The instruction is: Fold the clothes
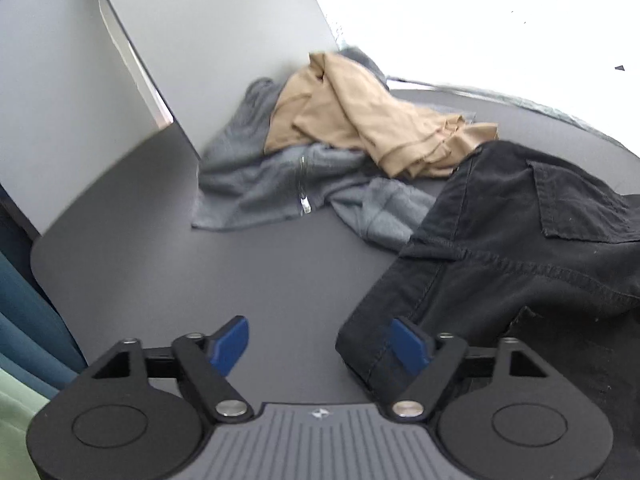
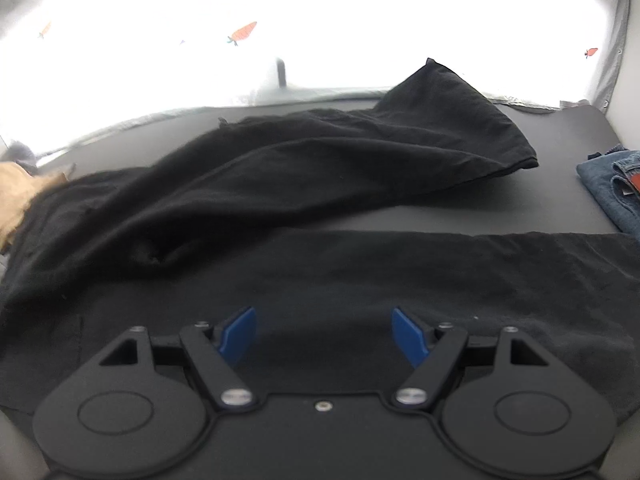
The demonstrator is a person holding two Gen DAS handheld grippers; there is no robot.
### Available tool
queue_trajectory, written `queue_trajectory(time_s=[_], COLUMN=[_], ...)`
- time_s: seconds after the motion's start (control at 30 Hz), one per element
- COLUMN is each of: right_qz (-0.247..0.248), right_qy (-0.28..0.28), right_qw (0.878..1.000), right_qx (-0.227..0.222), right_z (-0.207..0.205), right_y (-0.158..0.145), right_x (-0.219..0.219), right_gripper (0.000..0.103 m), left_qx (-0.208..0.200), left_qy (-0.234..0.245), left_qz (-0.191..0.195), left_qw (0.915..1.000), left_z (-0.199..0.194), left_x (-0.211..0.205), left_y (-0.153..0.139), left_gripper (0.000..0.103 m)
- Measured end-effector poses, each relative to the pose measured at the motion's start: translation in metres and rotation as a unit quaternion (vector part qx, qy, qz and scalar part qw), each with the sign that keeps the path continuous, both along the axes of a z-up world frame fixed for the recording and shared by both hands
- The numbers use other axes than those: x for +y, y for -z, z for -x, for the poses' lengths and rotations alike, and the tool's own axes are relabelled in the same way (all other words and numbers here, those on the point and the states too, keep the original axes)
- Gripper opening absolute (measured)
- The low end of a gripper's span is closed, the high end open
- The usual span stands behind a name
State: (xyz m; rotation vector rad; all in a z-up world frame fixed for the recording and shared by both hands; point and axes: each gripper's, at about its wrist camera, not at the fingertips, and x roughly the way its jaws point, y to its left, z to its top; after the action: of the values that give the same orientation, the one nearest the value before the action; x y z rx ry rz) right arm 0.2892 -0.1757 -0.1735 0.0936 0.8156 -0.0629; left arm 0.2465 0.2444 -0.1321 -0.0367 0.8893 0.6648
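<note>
Black trousers (image 1: 520,240) lie on the dark grey table (image 1: 200,280), waistband end toward me in the left wrist view. My left gripper (image 1: 319,336) is open with only bare table between its blue pads; its right pad (image 1: 408,344) overlaps the trousers' near corner, and I cannot tell if it touches. In the right wrist view the black trousers (image 2: 280,184) spread wide, one leg running to the far right and another part lying across the front. My right gripper (image 2: 324,328) hovers open over that front part, gripping nothing.
A tan garment (image 1: 360,120) lies heaped on a grey zip-up garment (image 1: 256,184) against a white panel (image 1: 200,40). Folded blue jeans (image 2: 612,188) sit at the table's right edge. A bright curtain with carrot prints (image 2: 244,32) backs the table. Teal fabric (image 1: 24,320) hangs left.
</note>
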Motion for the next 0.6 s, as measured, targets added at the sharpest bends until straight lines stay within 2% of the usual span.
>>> queue_trajectory(time_s=[0.07, 0.13, 0.2, 0.27, 0.33, 0.4, 0.6], right_qz=[-0.009, -0.005, -0.001, 0.004, 0.012, 0.019, 0.026], right_qy=[-0.005, -0.011, -0.015, -0.016, -0.008, 0.011, 0.104], right_qw=[1.0, 0.999, 0.999, 1.0, 1.0, 1.0, 0.994], right_qx=[-0.023, -0.033, -0.034, -0.026, -0.02, -0.015, -0.019], right_z=[-0.004, -0.01, -0.016, -0.02, -0.021, -0.022, -0.044], right_y=[-0.008, -0.011, -0.01, -0.007, -0.004, -0.002, -0.002], right_x=[0.003, 0.006, 0.008, 0.006, 0.0, -0.009, -0.082], right_gripper=[0.078, 0.085, 0.088, 0.088, 0.089, 0.09, 0.093], left_qx=[-0.029, -0.043, -0.041, -0.026, -0.029, -0.037, -0.03], left_qy=[0.029, 0.055, 0.07, 0.07, 0.077, 0.09, 0.147], left_qz=[-0.002, 0.004, 0.012, 0.034, 0.056, 0.072, 0.045], left_qw=[0.9992, 0.9975, 0.9967, 0.9966, 0.995, 0.9927, 0.9876], left_z=[-0.001, -0.009, -0.022, -0.038, -0.047, -0.056, -0.108], left_x=[-0.006, -0.013, -0.017, -0.019, -0.02, -0.024, -0.05], left_y=[-0.013, -0.014, -0.007, 0.004, 0.005, 0.005, 0.008], left_gripper=[0.098, 0.102, 0.102, 0.102, 0.102, 0.102, 0.102])
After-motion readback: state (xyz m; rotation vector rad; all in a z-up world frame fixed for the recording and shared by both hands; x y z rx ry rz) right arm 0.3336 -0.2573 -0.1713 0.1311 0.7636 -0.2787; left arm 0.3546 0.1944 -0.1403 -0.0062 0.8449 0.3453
